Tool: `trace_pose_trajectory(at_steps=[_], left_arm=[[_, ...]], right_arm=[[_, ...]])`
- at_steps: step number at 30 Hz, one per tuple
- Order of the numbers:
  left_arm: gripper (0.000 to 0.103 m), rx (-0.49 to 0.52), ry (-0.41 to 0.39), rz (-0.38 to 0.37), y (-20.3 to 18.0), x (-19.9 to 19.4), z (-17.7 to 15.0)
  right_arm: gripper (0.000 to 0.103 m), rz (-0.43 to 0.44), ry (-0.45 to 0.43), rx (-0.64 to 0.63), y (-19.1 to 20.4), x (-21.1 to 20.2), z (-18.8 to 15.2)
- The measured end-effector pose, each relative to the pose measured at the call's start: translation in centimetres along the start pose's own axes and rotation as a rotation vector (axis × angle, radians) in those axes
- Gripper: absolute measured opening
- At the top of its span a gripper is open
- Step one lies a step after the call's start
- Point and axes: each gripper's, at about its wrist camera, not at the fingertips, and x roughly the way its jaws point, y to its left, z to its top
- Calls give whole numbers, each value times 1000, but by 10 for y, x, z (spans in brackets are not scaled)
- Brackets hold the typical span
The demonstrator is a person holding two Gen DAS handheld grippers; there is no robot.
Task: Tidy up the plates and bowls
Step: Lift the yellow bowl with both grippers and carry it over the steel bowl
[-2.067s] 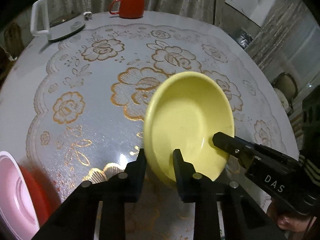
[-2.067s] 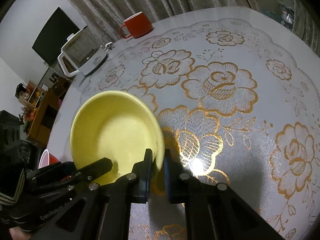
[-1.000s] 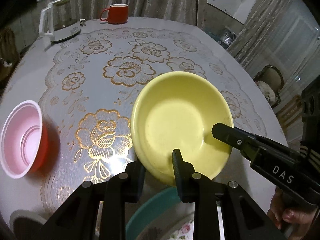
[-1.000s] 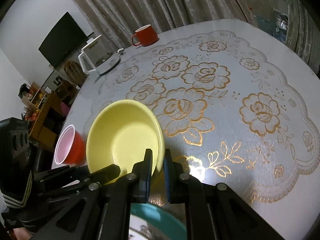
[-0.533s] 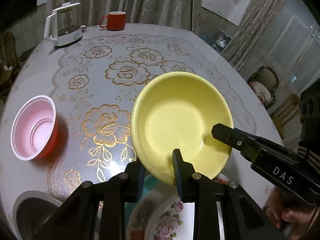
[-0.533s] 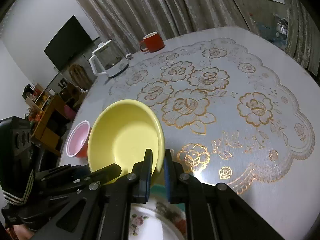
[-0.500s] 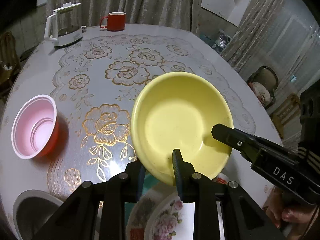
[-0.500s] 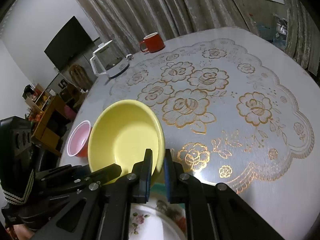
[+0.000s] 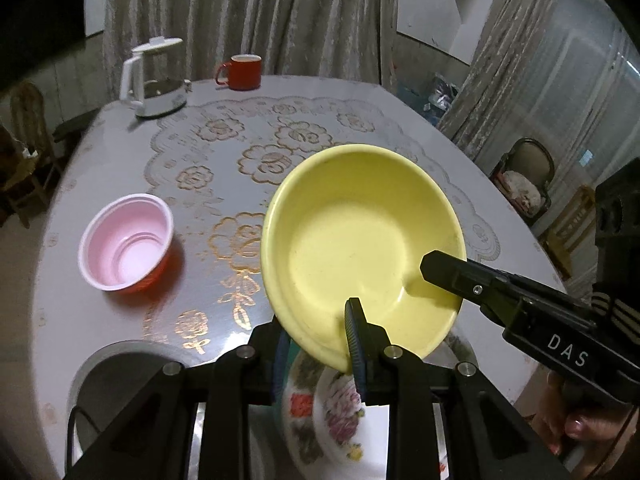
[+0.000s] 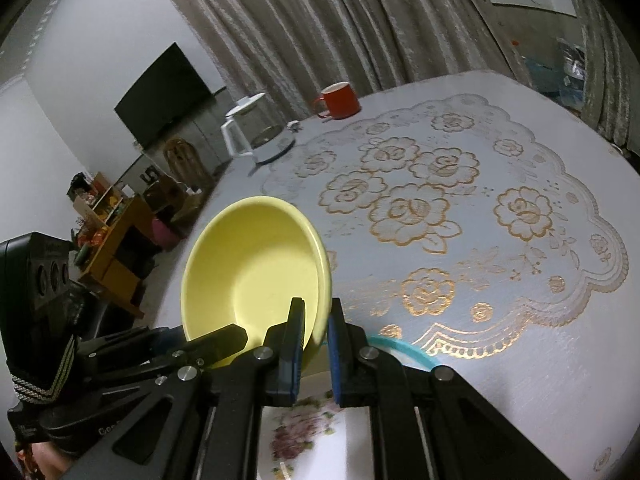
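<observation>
i'm holding yellow bowl (image 9: 360, 240) w/ both grippers – left (image 9: 318, 346), right (image 10: 314, 332) clamping rim – above floral plate (image 9: 332, 404); stacking not done.

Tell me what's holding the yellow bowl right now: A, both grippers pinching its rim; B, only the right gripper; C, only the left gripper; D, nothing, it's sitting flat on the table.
A: the left gripper and the right gripper each have their fingers closed across the rim of the yellow bowl, which is tilted above the floral plate.
</observation>
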Motion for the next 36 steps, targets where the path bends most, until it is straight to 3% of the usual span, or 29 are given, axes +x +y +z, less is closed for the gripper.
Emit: trace_pose_trajectory(at_steps=[8, 27, 36], left_arm=[[26, -20, -39, 34, 24, -35, -16], [29, -131, -75, 116, 88, -99, -64], [32, -195, -39, 128, 114, -93, -92]], right_arm=[[11, 51, -12, -45, 38, -7, -12], [11, 191, 63, -134, 115, 11, -47], [12, 232, 132, -171, 142, 34, -69]])
